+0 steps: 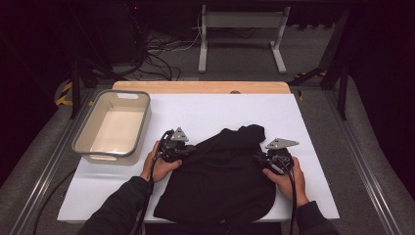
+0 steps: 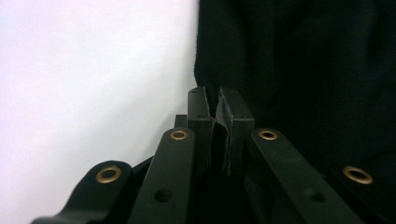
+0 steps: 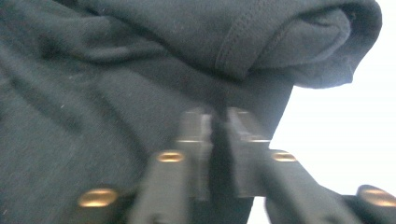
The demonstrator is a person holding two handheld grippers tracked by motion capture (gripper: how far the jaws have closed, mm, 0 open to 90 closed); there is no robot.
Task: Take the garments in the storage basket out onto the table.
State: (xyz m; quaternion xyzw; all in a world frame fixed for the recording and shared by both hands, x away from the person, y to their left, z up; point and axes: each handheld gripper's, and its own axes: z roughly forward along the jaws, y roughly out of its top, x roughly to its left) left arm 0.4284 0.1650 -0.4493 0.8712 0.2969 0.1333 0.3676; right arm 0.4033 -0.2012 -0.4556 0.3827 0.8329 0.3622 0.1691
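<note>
black garment [image 1: 220, 181]: on table | hand-held grippers, left [image 1: 188, 149] and right [image 1: 258, 157]: pinching garment | grey tub [image 1: 83, 131]: empty

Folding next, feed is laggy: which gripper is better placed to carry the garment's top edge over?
Right, probably. The right gripper is shut on the black garment just below its bunched top; the left gripper pinches the side edge.

"How many things are on the white tabletop [image 1: 205, 110]?"
"One crumpled black cloth garment [image 1: 220, 181] and one grey-rimmed rectangular plastic basin [image 1: 84, 133]."
"And the hand-held tools?"
"Two: one left claw [image 1: 192, 148], one right claw [image 1: 255, 157], each topped by one grey three-cornered plate."
</note>
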